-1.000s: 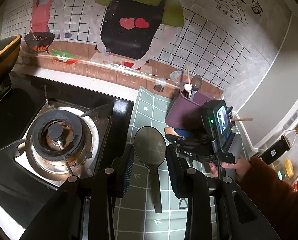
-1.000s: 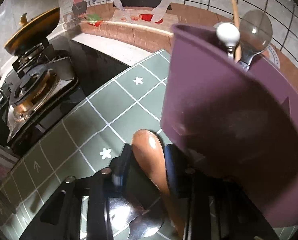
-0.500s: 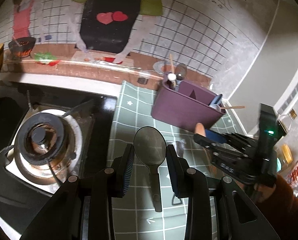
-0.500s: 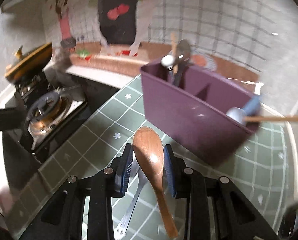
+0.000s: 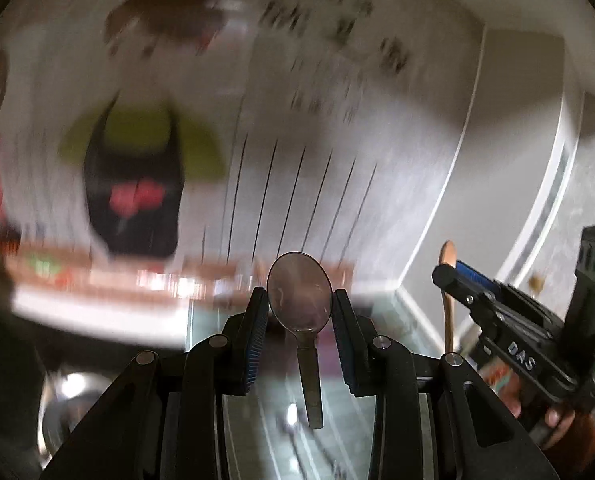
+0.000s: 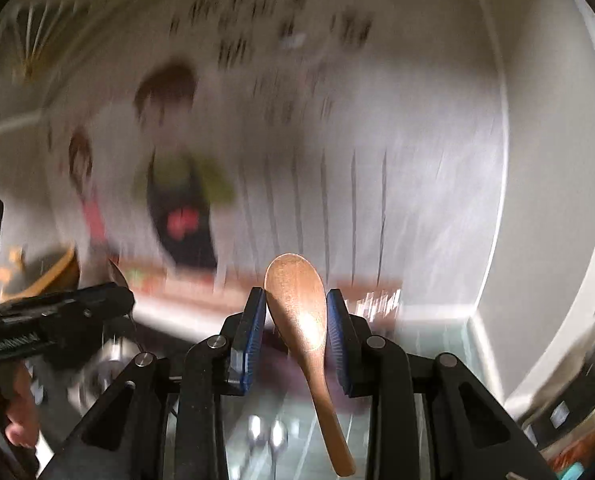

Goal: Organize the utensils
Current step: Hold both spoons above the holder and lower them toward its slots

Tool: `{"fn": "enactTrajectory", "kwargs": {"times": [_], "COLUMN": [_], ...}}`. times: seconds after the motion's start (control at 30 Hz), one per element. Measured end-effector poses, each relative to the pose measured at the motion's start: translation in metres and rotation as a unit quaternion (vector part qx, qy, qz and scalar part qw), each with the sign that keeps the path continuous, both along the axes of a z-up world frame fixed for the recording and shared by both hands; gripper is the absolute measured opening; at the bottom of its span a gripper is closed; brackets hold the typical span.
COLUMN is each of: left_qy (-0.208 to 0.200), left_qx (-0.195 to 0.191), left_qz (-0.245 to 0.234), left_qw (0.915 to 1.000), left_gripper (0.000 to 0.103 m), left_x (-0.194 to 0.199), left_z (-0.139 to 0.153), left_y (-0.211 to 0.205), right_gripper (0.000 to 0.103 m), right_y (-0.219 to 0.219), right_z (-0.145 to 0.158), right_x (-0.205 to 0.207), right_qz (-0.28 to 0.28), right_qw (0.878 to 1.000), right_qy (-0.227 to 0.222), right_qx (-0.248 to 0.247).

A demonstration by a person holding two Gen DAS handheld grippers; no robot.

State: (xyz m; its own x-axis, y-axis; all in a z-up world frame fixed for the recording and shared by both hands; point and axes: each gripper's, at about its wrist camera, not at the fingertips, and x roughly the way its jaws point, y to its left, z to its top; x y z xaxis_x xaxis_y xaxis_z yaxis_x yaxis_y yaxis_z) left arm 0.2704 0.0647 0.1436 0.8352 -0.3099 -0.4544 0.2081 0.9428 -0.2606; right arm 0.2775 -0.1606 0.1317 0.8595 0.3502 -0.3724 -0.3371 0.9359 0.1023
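We see the left tongs [image 5: 300, 312] clamped on a dark metal spoon [image 5: 300, 300], pads against the bowl's sides, bowl up, handle hanging down toward the camera. The right tongs [image 6: 296, 316] are clamped on a wooden spoon [image 6: 297, 300] the same way, its handle slanting down to the right. Both spoons are held up in the air, in front of the blurred tiled wall [image 5: 337, 184] with a cartoon apron mural [image 5: 135, 192]. Worktop below too blurred to read. A hand [image 5: 553, 416] grips the right tool at far right.
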Motion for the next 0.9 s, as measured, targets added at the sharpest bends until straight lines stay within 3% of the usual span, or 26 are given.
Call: {"fn": "enactTrajectory", "kwargs": {"times": [0.13, 0.23, 0.43, 0.7, 0.9], "left_qy": [-0.012, -0.005, 0.023, 0.030, 0.062], "left_qx": [-0.040, -0.032, -0.018, -0.010, 0.033], "left_qz": [-0.015, -0.007, -0.004, 0.023, 0.000], "left_qw": [0.9990, 0.9994, 0.9996, 0.9992, 0.9975], "left_gripper": [0.034, 0.034, 0.034, 0.034, 0.034], "left_x": [0.045, 0.075, 0.122, 0.146, 0.156], "left_z": [0.013, 0.004, -0.028, -0.064, -0.089], "left_y": [0.003, 0.000, -0.011, -0.020, -0.038], "right_gripper": [0.028, 0.028, 0.028, 0.028, 0.029], "right_y": [0.001, 0.004, 0.009, 0.004, 0.007], "right_z": [0.021, 0.016, -0.023, -0.061, -0.085], "right_x": [0.024, 0.044, 0.084, 0.127, 0.139], "right_qz": [-0.009, -0.021, -0.045, -0.047, -0.063], "right_qw": [0.999, 0.998, 0.996, 0.991, 0.990], "right_qy": [-0.016, -0.013, 0.019, 0.047, 0.072], "right_qx": [0.040, 0.054, 0.075, 0.115, 0.099]}}
